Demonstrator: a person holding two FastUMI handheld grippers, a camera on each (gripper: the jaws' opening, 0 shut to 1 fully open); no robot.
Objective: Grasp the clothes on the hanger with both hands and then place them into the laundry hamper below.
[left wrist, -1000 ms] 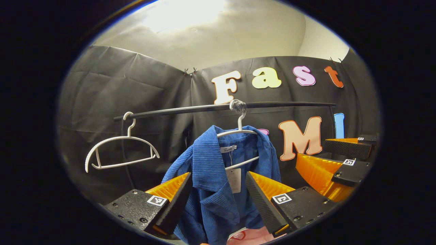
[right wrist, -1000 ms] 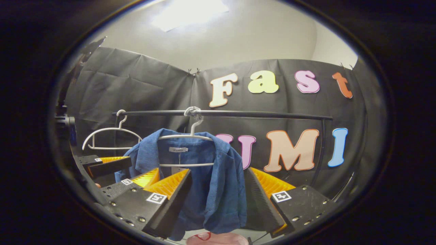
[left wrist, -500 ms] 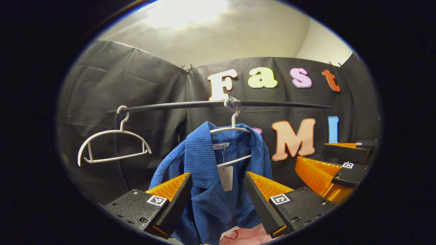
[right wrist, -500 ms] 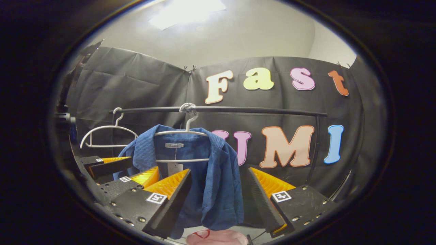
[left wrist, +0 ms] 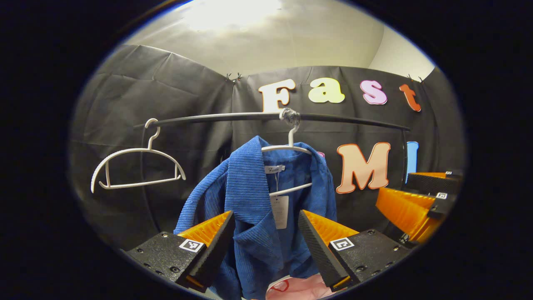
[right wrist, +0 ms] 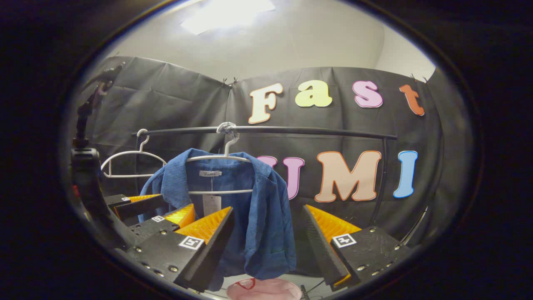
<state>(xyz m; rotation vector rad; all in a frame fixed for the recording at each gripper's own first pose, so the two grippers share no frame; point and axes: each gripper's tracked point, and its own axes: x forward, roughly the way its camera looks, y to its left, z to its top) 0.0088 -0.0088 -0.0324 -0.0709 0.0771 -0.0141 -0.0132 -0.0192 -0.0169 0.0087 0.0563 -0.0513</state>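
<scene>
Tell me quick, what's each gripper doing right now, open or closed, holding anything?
Left gripper: open, holding nothing, short of the blue shirt.
Right gripper: open, holding nothing, fingers either side of the shirt's hanging edge.

My left camera looks up, close, at the blue shirt [left wrist: 254, 208]; my right faces it from farther right; both share the rail [right wrist: 291, 131].

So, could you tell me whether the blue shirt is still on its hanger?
On. The blue shirt drapes from the white hanger hooked on the rail; both grippers are open, not gripping it.
</scene>
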